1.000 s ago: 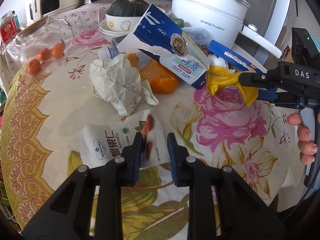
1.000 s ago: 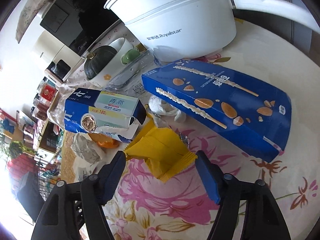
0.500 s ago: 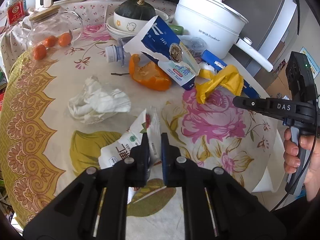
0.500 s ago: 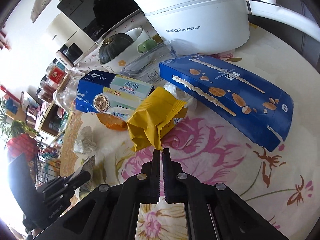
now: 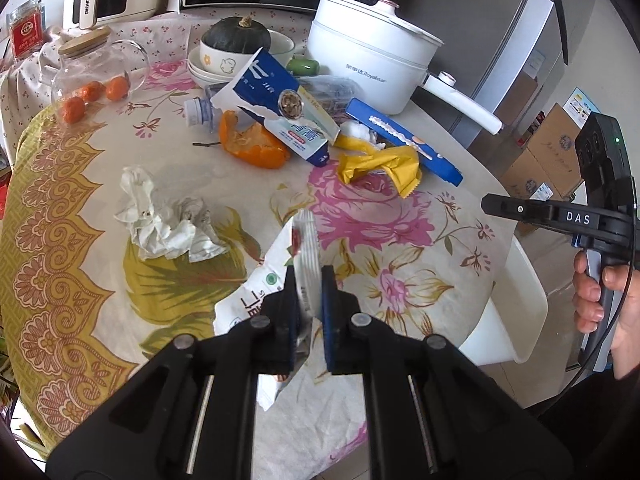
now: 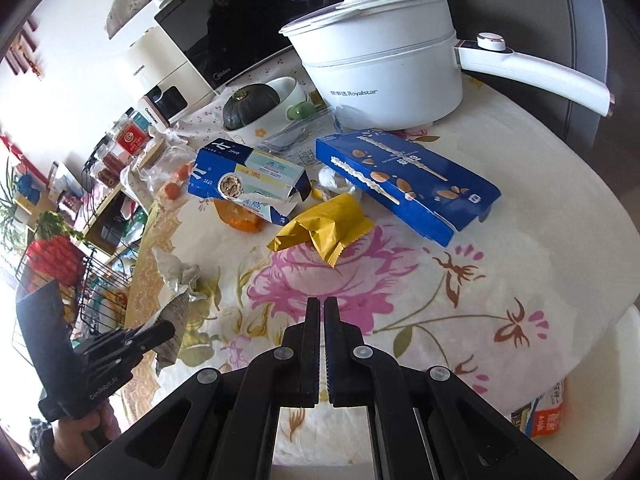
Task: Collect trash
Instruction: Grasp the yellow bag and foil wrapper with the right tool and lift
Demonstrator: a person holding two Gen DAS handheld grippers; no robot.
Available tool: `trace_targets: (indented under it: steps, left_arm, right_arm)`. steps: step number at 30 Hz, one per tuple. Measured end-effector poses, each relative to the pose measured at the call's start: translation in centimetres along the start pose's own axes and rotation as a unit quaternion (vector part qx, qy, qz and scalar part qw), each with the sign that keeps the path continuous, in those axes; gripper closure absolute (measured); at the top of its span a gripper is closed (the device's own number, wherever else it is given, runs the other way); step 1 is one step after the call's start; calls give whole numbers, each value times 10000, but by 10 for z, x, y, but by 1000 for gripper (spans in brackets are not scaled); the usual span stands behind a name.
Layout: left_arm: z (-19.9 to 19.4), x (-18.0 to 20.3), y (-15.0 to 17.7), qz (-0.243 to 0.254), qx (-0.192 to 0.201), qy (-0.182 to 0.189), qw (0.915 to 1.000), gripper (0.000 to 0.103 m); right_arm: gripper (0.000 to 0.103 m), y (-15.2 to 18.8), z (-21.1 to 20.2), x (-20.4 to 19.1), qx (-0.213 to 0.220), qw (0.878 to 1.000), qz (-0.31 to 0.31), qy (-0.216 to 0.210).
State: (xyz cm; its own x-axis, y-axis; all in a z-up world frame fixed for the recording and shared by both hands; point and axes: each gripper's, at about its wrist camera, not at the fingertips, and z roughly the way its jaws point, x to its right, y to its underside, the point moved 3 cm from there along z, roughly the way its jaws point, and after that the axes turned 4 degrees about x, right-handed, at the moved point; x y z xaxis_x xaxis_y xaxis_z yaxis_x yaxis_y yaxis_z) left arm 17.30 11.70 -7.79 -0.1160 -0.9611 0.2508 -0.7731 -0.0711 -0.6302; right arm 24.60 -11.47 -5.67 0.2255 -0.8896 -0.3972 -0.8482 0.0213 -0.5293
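Note:
My left gripper (image 5: 308,276) is shut on a white snack packet (image 5: 276,268) and holds it lifted above the table's near edge. My right gripper (image 6: 321,305) is shut and empty, above the pink flower print; it shows at the right of the left wrist view (image 5: 500,205). A crumpled yellow wrapper (image 6: 324,229) lies loose on the table ahead of it, also seen in the left wrist view (image 5: 384,166). A crumpled white tissue (image 5: 168,224), orange peel (image 5: 256,148), a torn blue-white carton (image 5: 280,108) and a blue biscuit box (image 6: 404,184) lie beyond.
A white electric pot (image 6: 380,68) with a long handle stands at the back. A bowl with a dark squash (image 5: 236,36) and a glass jar holding small oranges (image 5: 92,80) stand at the back left. A white bin (image 5: 508,308) sits below the table's right edge.
The right gripper closed on the yellow wrapper, then drew back without it; the wrapper lies on the table. The left gripper shut on the white packet and lifted it.

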Motion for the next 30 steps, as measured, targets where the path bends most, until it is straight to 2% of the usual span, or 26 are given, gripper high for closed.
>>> trace_targets:
  steps: [1,3,4,5,6,7,11,16,21,22,23,26,30]
  left_arm:
    - [-3,2,1,12,26,-4,10000,92]
    - [-9,6,1,53,82,-49,9999,92]
    - [-12,7,1,82,106,-87,9999,92]
    - [-14,8,0,116,129,-123,9998,92]
    - [-17,7,-2,150,164,-166,9996,92]
    - [-20,6,-3,162,213,-211,9994,92]
    - [-28,-7,-8,-1,304,-281,9991,92]
    - [-26,-18,-7,-118,236,-331,9991,92]
    - [-23,-25,-4,-172,150,-392,9990,92]
    - [-23,-26,-4,-175,147,-391,9990,92]
    - [-23,-26,-4,-168,143,-390,9990,92]
    - [-23,-24,-4,-147,138,-368,9991,92]
    - [-26,-17,-3,-101,151,-311,9994,92]
  right_arm:
    - [97,1,-2,3,-11,10000,60,19]
    - [87,2,-4,7,-15,9998,199,30]
    - [69,2,-2,8,-22,9996,274,55]
    - [42,1,-1,9,-14,9994,325,108]
    - [31,-1,3,8,29,9993,347,150]
    - [27,-4,7,5,47,9993,333,158]
    - [27,-20,40,-3,-79,9988,463,121]
    - [27,-40,86,1,-194,9931,1158,65]
    - [27,-51,113,9,-249,9857,1649,227]
    - [29,-51,116,11,-279,9846,1707,257]
    - [39,-51,119,13,-317,9838,1740,294]
    - [58,-45,121,16,-420,9834,1736,312]
    - [63,-37,104,19,-415,9866,1557,268]
